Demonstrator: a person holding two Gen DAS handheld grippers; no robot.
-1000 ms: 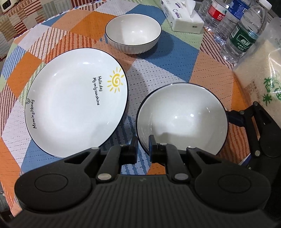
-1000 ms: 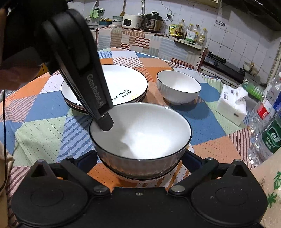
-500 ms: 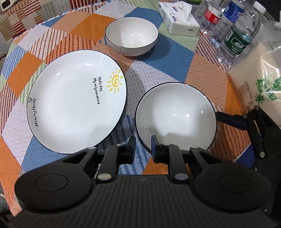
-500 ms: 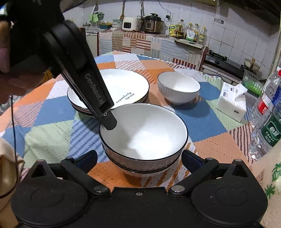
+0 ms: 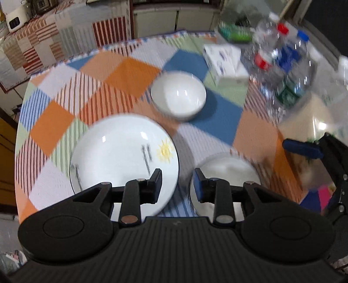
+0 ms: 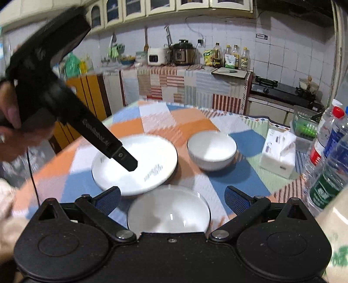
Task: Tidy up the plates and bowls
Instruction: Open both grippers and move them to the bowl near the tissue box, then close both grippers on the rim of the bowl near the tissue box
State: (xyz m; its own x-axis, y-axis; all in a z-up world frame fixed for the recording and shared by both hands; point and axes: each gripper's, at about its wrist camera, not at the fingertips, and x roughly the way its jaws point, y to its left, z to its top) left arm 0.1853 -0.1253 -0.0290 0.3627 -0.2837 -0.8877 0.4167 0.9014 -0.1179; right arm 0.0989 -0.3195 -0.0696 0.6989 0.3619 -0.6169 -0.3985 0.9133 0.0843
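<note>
A home kitchen. Behind the round table [image 6: 152, 122] with its patchwork cloth, a counter [image 6: 184, 71] along a white-tiled wall holds a rice cooker [image 6: 157, 56], a pressure cooker [image 6: 183, 52] and oil bottles [image 6: 230, 57]. A gas stove [image 6: 280, 89] stands right of the counter, with cabinets [image 6: 169, 5] above.

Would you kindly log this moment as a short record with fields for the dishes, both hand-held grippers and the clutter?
plate: sun-print plate on the patchwork tablecloth
near bowl: near bowl, nothing gripping it
far bowl: far bowl, apart, beside the tissue box
left hand-held gripper: open, empty
right hand-held gripper: open, empty
clutter: water bottles at the right edge
</note>
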